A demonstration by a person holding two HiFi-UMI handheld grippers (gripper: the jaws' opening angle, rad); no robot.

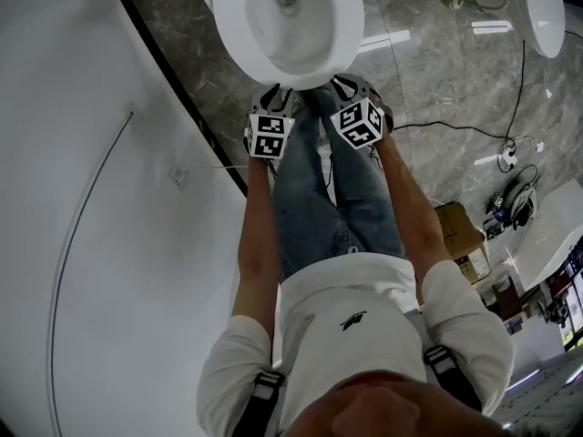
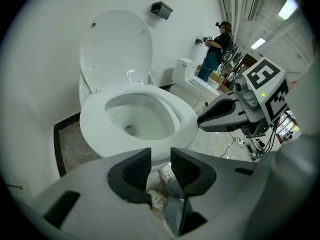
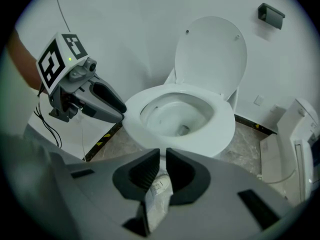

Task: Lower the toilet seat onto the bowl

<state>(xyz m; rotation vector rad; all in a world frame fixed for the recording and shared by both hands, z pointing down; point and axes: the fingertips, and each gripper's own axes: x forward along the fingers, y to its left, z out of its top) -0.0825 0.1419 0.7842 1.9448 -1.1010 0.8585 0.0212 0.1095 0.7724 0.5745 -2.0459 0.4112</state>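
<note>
Before the seat [image 2: 186,118], left tool [image 2: 160,158] open, right tool [image 3: 163,156] nearly closed, both empty; bumping the raised lid [image 2: 117,49] could slam it.

Just ahead of the left claw [image 2: 160,156] and the right claw [image 3: 162,156], the toilet seat [image 2: 95,124] lies flat on the bowl and bars a level push forward. Above it the way is open to the upright lid [image 2: 117,46]. Beneath both claws stand the person's shoes [image 1: 273,98]. A white wall [image 2: 40,59] closes the left; a second toilet [image 3: 300,134] stands well off to the right.
</note>
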